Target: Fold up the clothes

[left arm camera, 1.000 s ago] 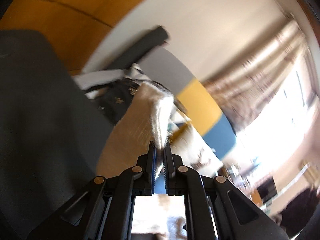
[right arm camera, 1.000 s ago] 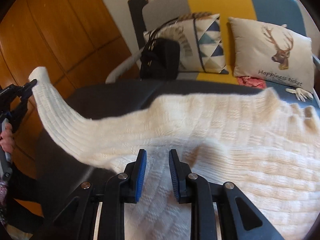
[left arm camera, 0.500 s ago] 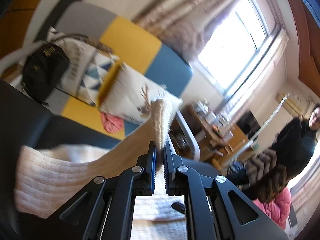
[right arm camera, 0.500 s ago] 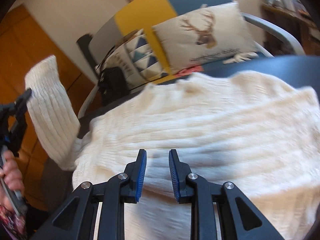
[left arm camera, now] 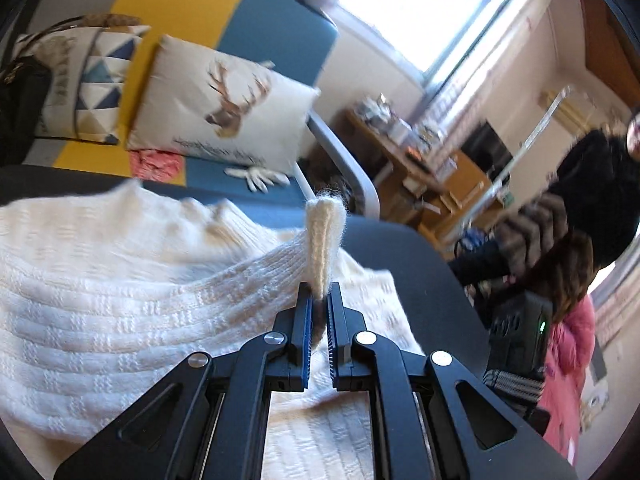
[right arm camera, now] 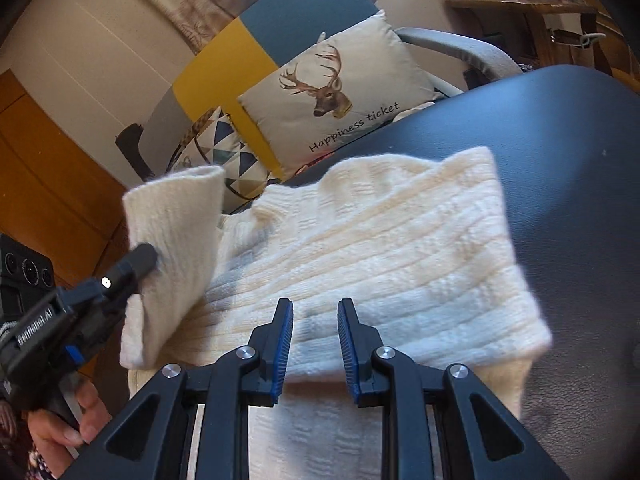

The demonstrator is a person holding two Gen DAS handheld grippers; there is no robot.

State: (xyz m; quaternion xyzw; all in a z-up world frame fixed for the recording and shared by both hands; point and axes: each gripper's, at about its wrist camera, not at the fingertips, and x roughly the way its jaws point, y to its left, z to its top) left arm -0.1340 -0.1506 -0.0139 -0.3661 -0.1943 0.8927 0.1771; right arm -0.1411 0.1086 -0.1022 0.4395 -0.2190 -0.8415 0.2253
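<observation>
Daylight is pouring in through the window (left arm camera: pixel 420 4) at the top of the left wrist view, blowing it out to white glare and leaving the people (left arm camera: pixel 576 216) at the right edge smeared and soft. The right wrist view is looking evener and sharper, with a soft grey shadow lying on the cream sweater (right arm camera: pixel 360 248). Both fisheye pictures are bending straight lines and darkening into black corners.

I see bare dark surface (right arm camera: pixel 568 184) free right of the sweater (right arm camera: pixel 380 248), while its lifted sleeve (right arm camera: pixel 176 248) seemingly blocks the left.
</observation>
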